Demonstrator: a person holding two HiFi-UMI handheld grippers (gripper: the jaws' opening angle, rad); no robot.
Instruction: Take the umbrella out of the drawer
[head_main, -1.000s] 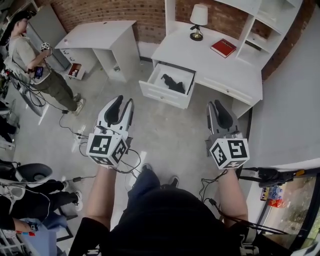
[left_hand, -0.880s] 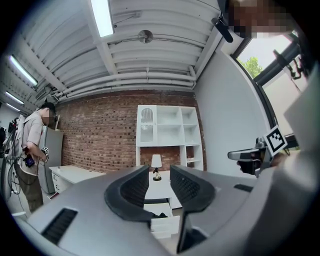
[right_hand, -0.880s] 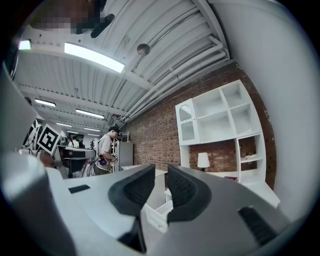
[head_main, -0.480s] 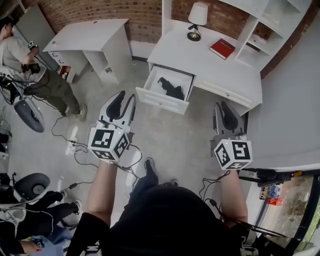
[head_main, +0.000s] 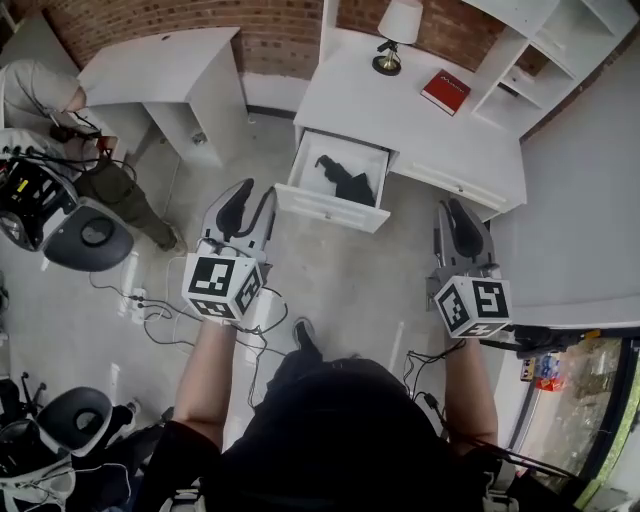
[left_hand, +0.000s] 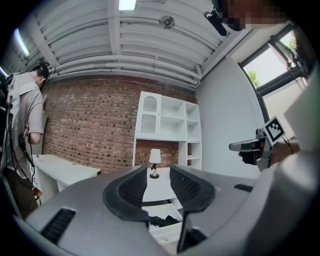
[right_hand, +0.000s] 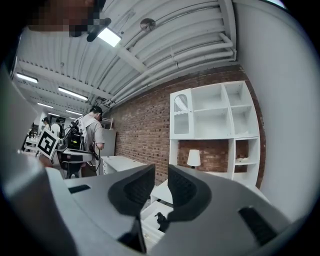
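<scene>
The white drawer (head_main: 322, 205) stands pulled out of the white desk (head_main: 400, 125), and a black folded umbrella (head_main: 345, 181) lies inside it. My left gripper (head_main: 252, 200) hovers level just short of the drawer's left front corner, jaws a little apart and empty. My right gripper (head_main: 456, 212) is held to the right of the drawer, in front of the desk, jaws narrowly apart and empty. In the left gripper view the umbrella (left_hand: 162, 220) shows low between the jaws of the left gripper (left_hand: 158, 172). The right gripper (right_hand: 161, 172) also looks toward the umbrella (right_hand: 161, 220).
A lamp (head_main: 398, 30) and a red book (head_main: 446, 92) sit on the desk under white shelves (head_main: 530, 50). A second white desk (head_main: 160, 65) stands at the left, with a person (head_main: 40, 100), an office chair (head_main: 85, 235) and floor cables (head_main: 150, 310) nearby.
Both grippers have moved forward toward the desk, and the open drawer now lies closer to them. Their jaws look unchanged. The person at the left has shifted toward the picture's edge.
</scene>
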